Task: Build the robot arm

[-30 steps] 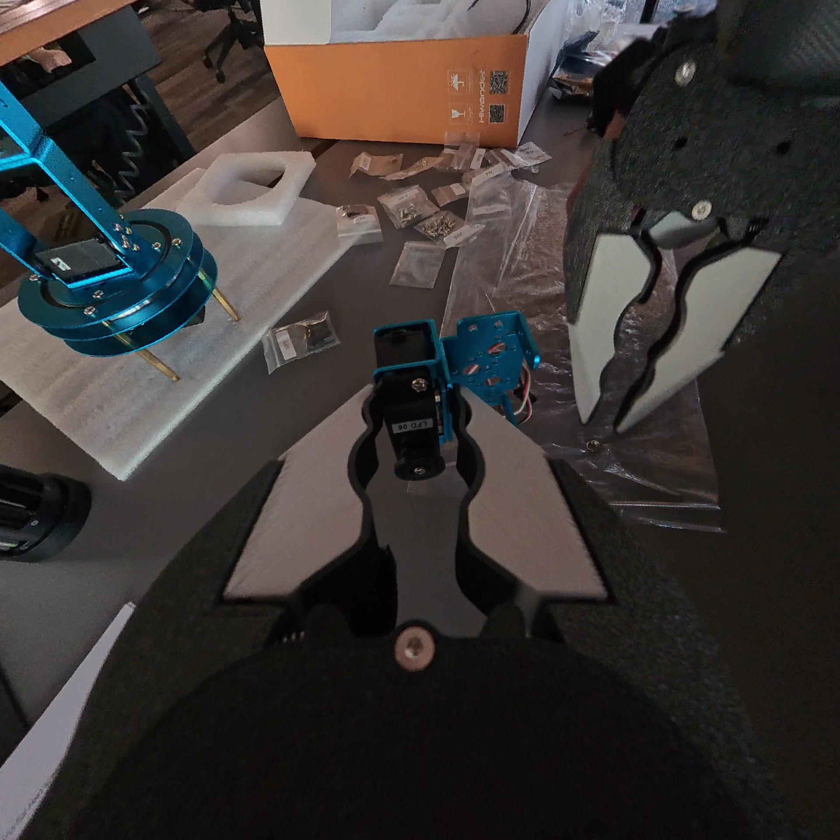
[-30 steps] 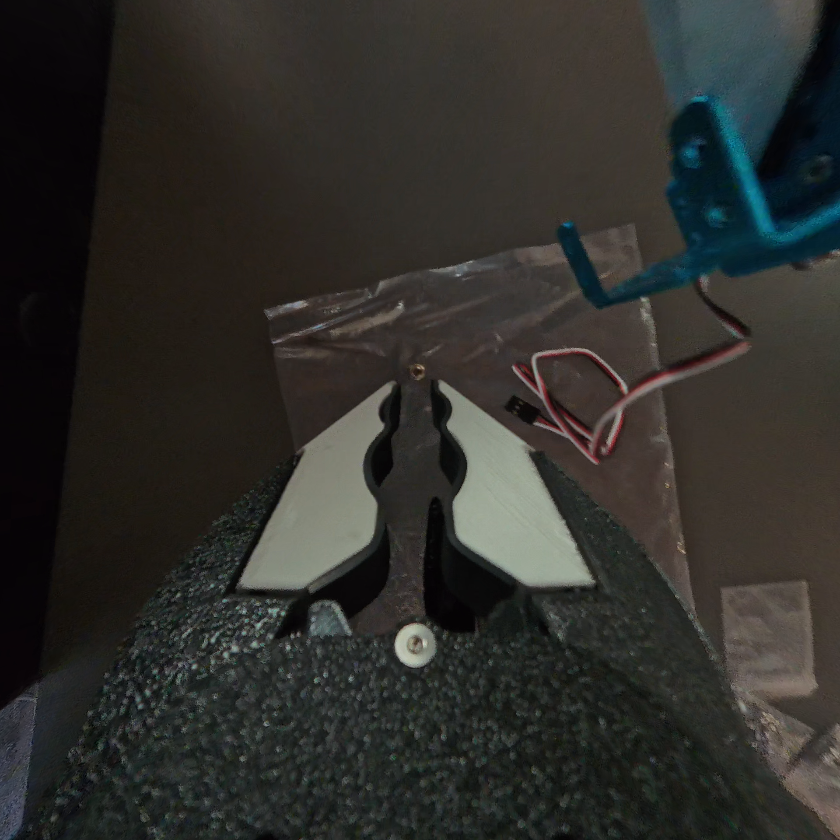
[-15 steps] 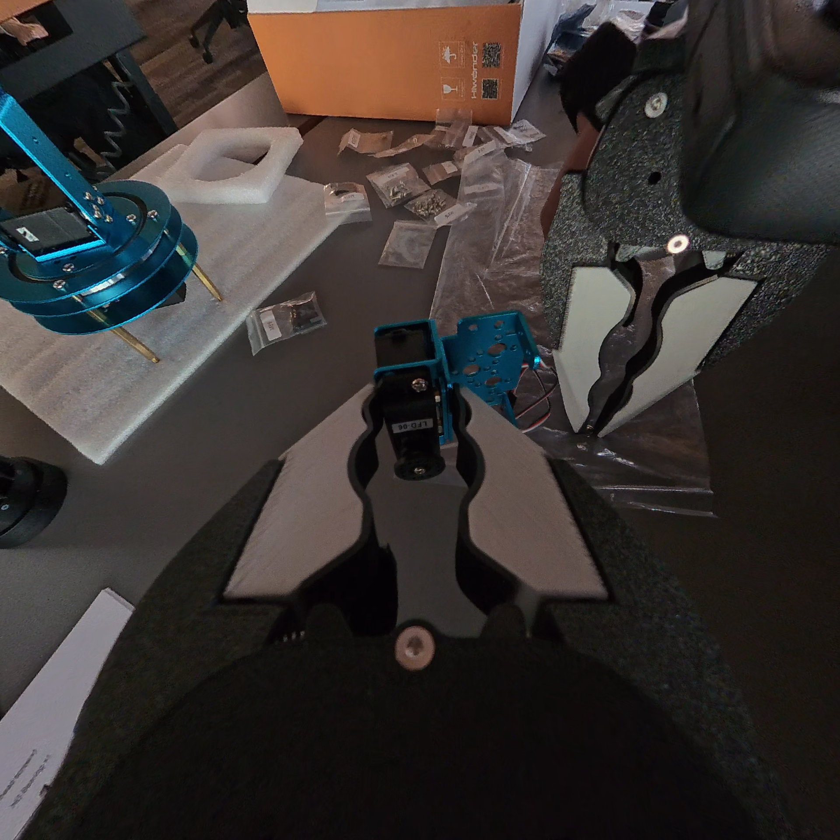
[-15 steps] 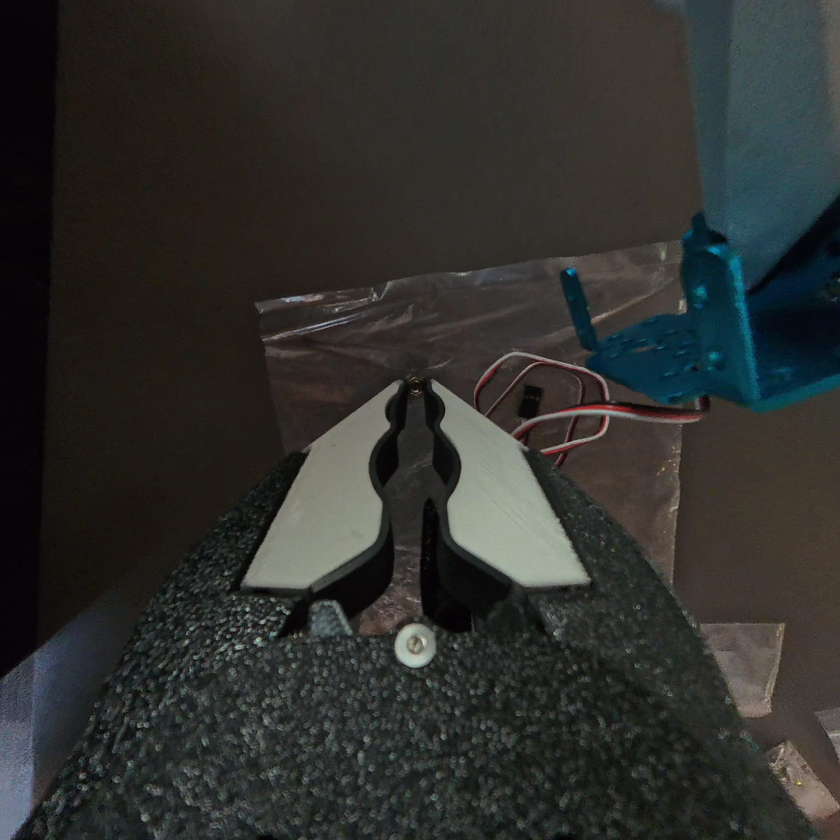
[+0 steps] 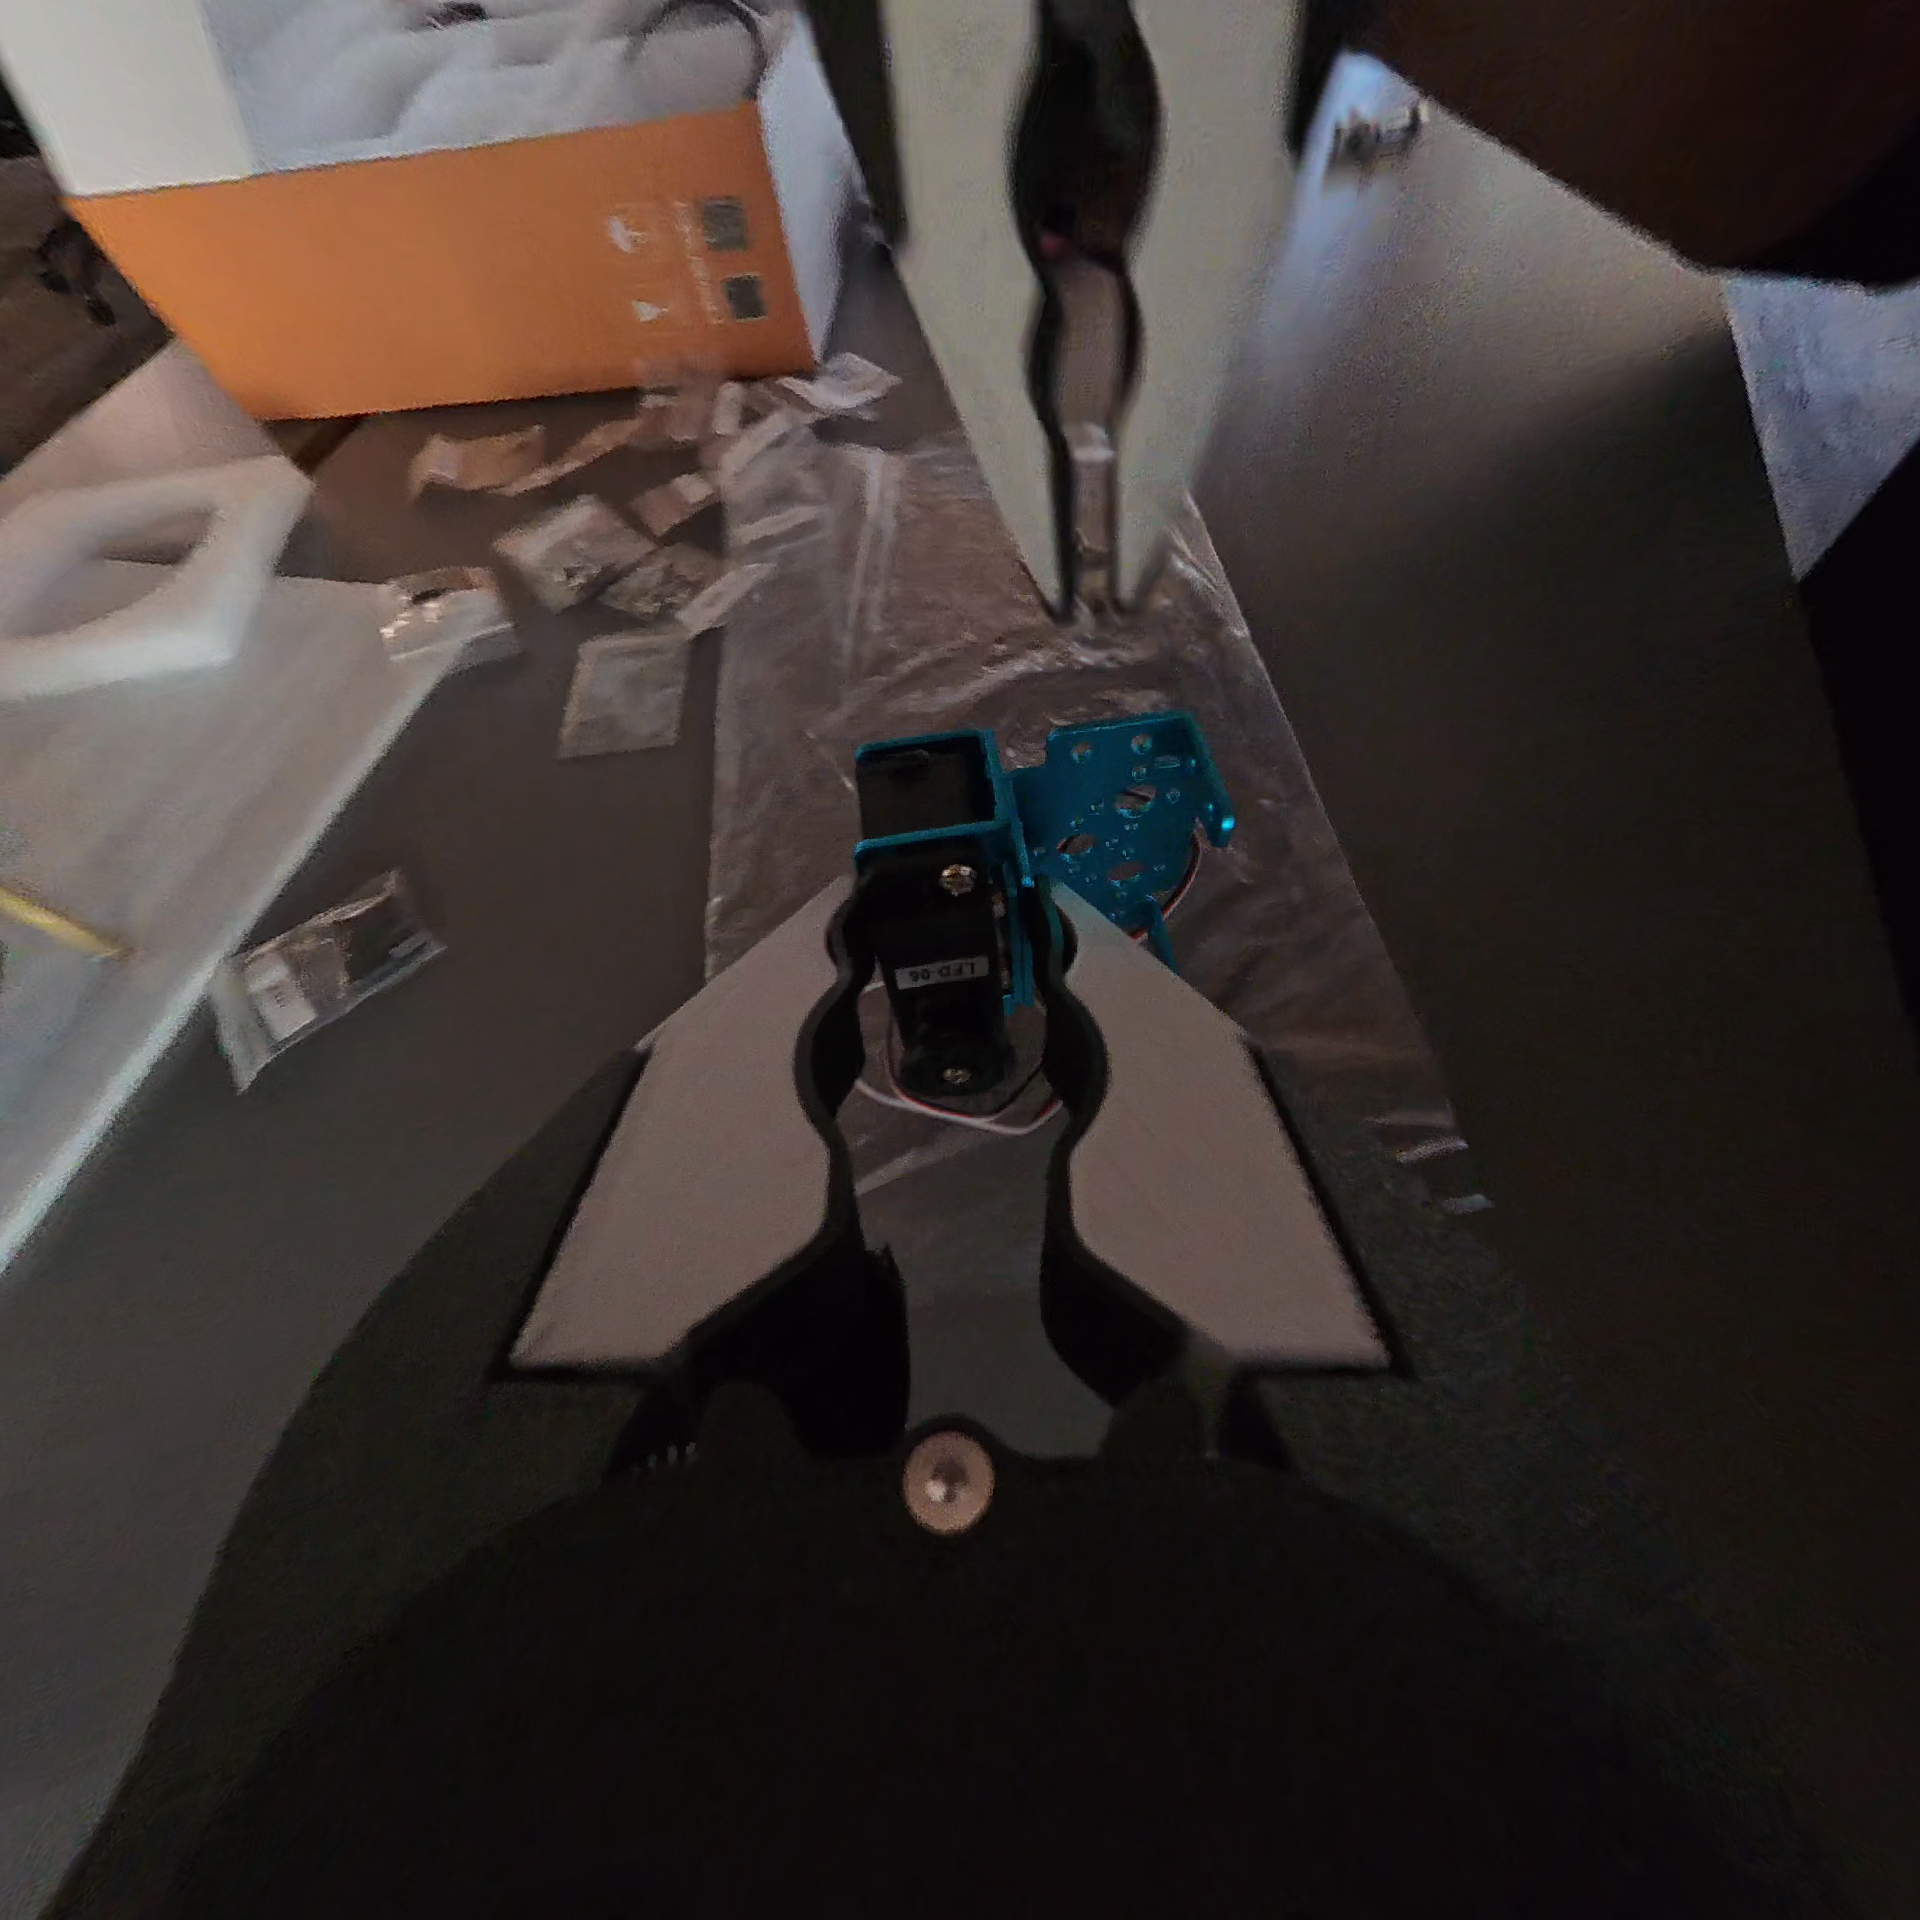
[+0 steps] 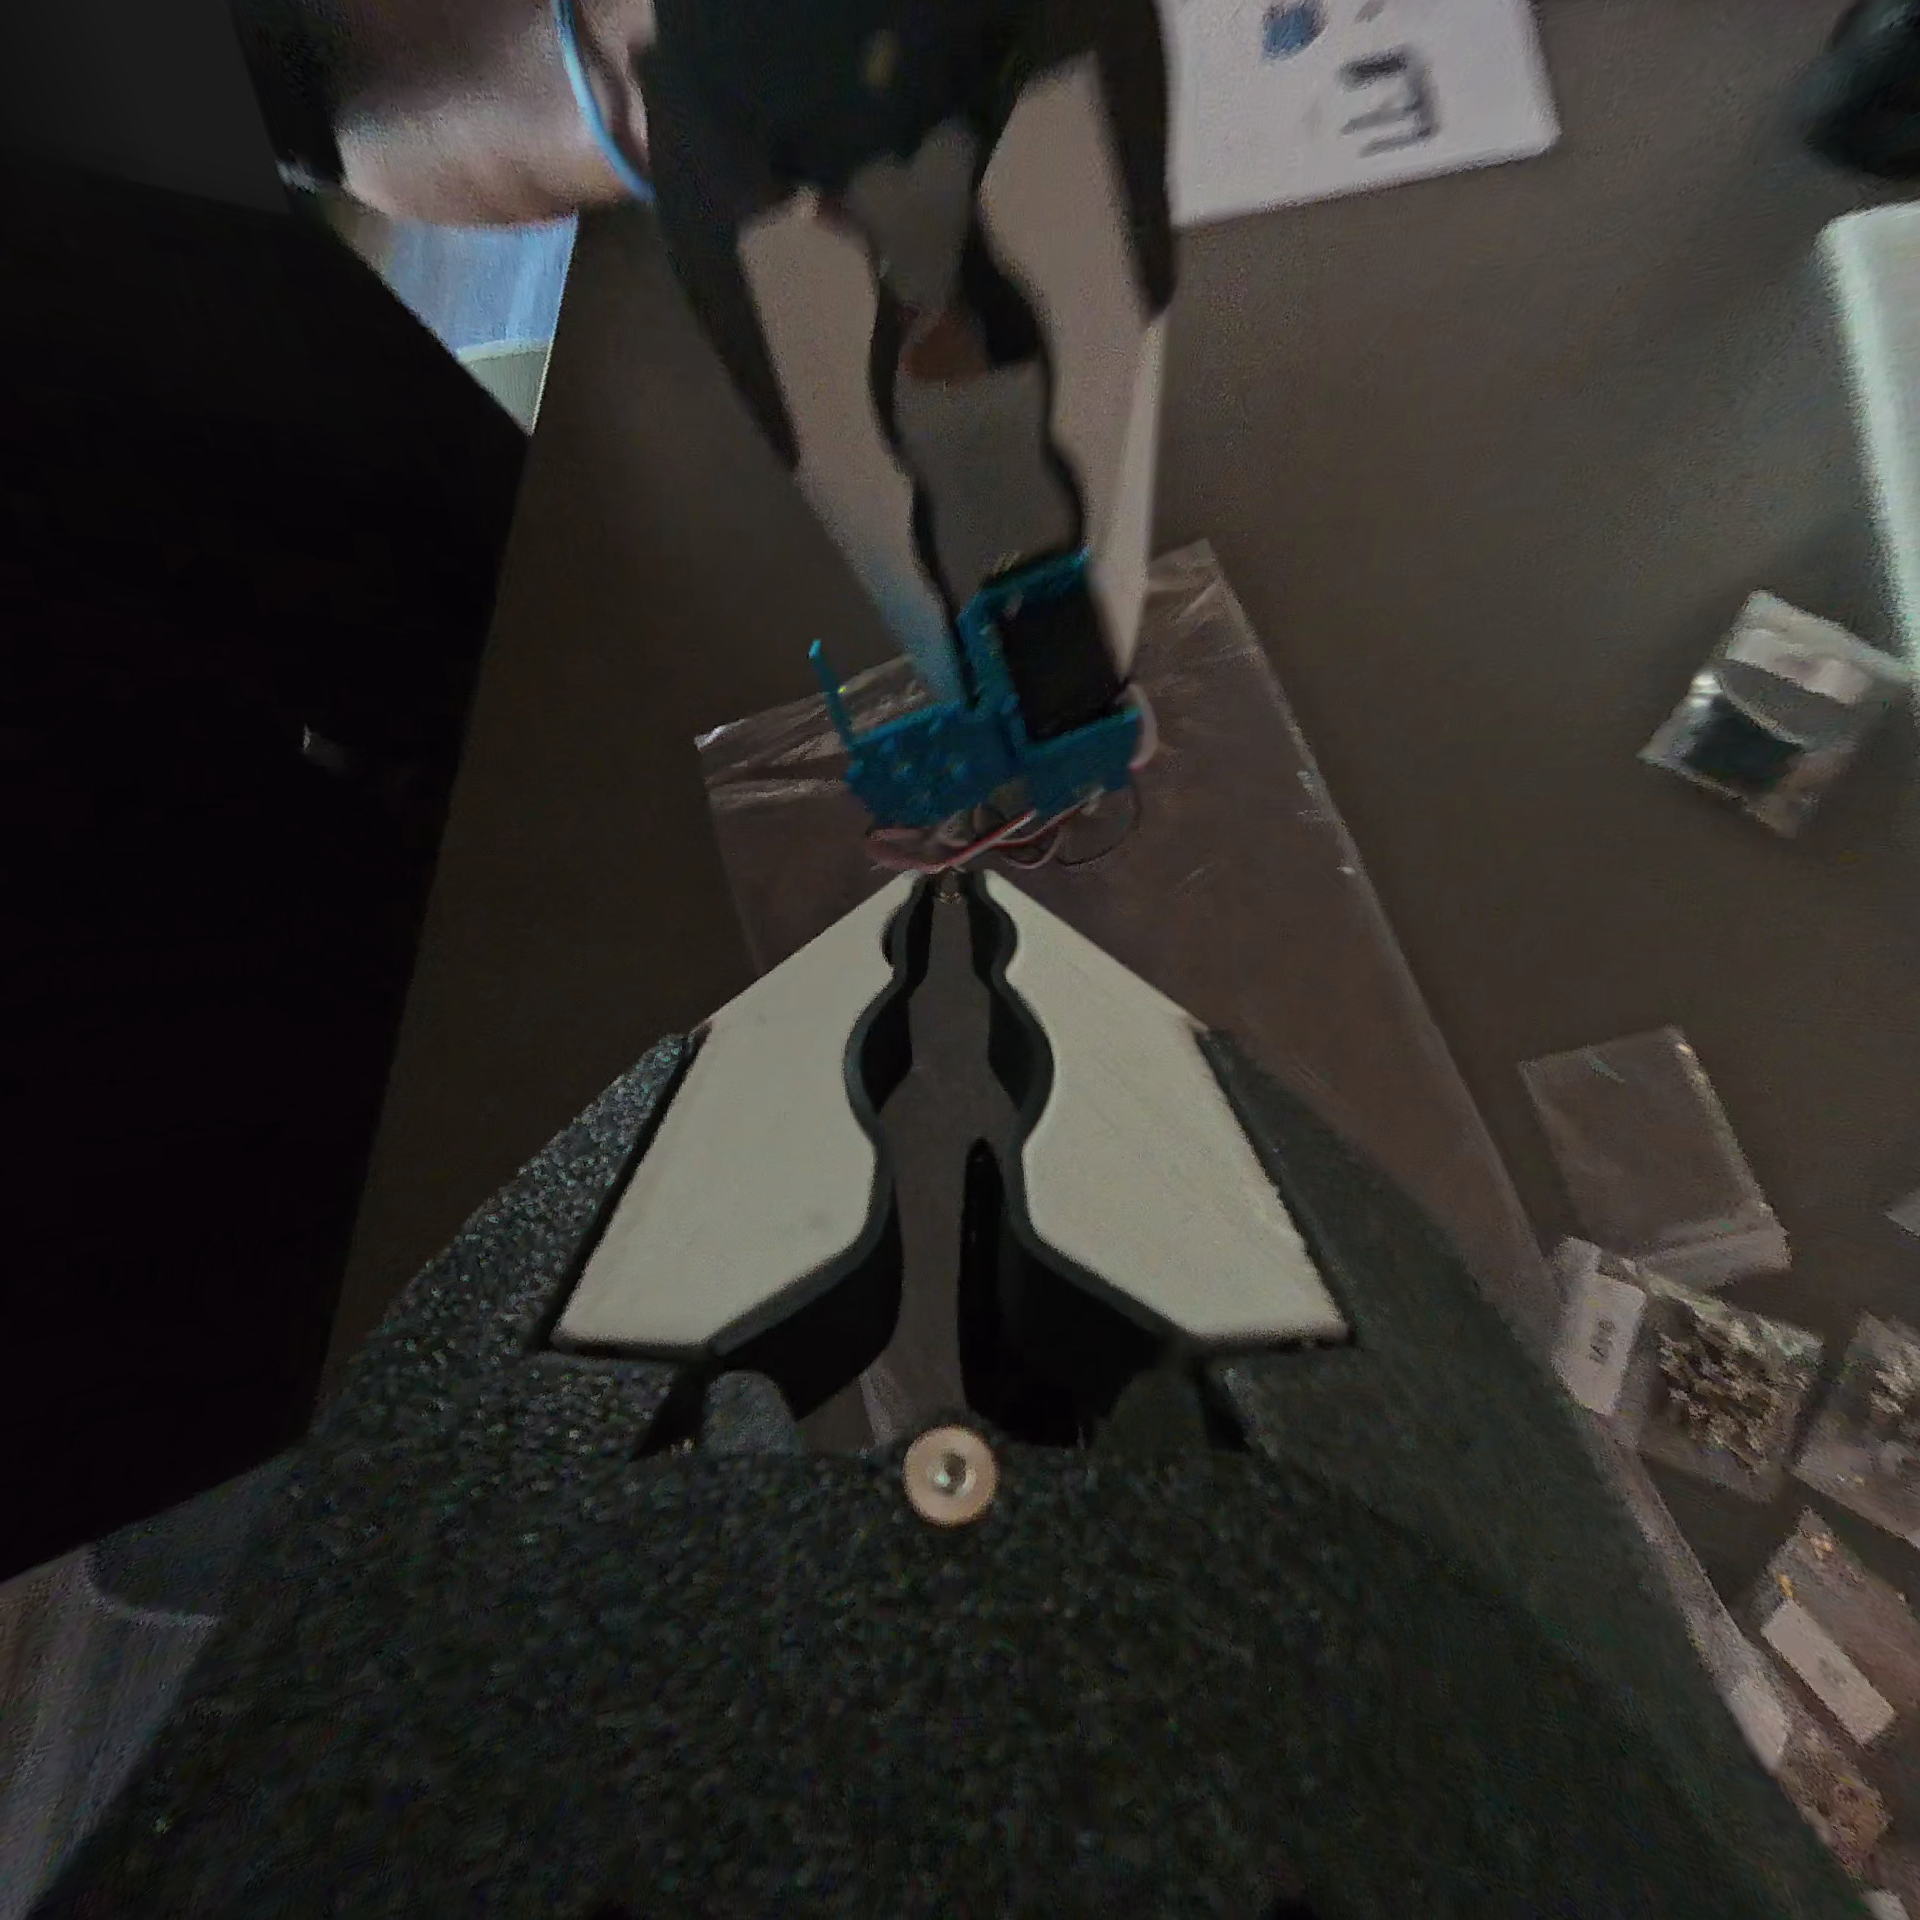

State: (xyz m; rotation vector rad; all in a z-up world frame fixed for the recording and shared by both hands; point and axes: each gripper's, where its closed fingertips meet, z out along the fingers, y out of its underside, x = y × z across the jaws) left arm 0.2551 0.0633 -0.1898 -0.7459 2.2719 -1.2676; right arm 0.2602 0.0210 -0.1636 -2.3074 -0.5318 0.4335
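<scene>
The left gripper (image 5: 951, 914) clamps a black servo in its blue bracket (image 5: 940, 894), long axis pointing toward 12 o'clock over the clear bag (image 5: 1299, 935), facing the right gripper (image 6: 951, 883), nearly closed on a tiny screw.

Blue bracket (image 5: 1127, 821) on black servo (image 5: 940, 971), orange box (image 5: 436, 260), white foam (image 5: 114, 582).

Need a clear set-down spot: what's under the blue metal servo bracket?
Under the blue metal servo bracket lies a clear plastic bag with red-white wires on it; the bag hides the tabletop beneath.
</scene>
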